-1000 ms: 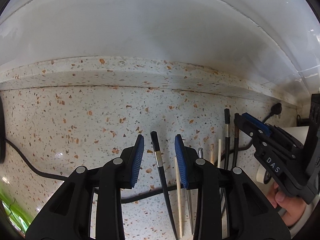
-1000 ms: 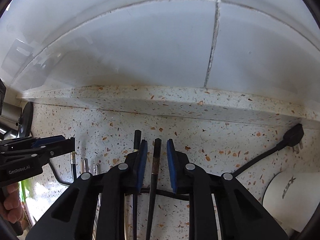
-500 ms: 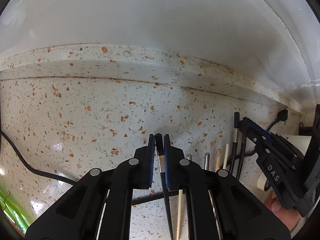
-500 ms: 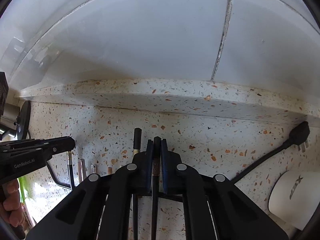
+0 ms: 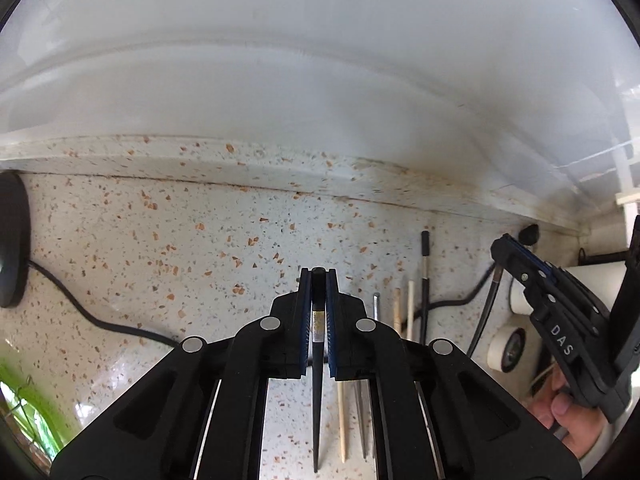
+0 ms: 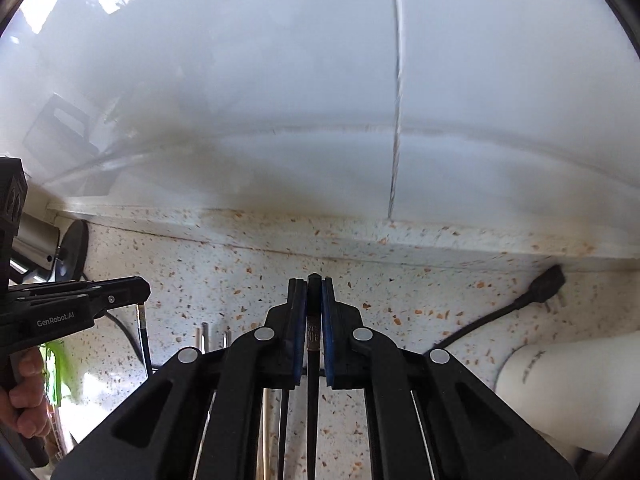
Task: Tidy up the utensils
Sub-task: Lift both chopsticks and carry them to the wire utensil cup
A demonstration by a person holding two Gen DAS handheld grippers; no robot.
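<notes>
Chopsticks are the things being sorted. One black chopstick (image 5: 316,384) sits pinched near its thick end between the blue pads of the left tool (image 5: 319,280), its thin tip trailing back toward the camera. A second black chopstick (image 6: 312,392) is gripped the same way in the right tool (image 6: 314,288). Both tools are closed tight on their sticks, with no gap showing beside either one. Each stick looks raised a little off the speckled stone desk (image 5: 160,240), though that is hard to confirm.

More chopsticks lie loose on the desk between the two tools: two pale wooden chopsticks (image 5: 403,312), a grey metal chopstick (image 5: 376,308) and another black one (image 5: 425,276), roughly side by side. A black power cord (image 5: 92,316) crosses the desk under them. A white cup (image 6: 568,388) lies near the right tool, and a white tiled wall (image 6: 280,100) stands behind.

Sorting seems to be at an early stage: the black pair is in hand, but no holder or tidy group is visible, and the other sticks remain untouched.
</notes>
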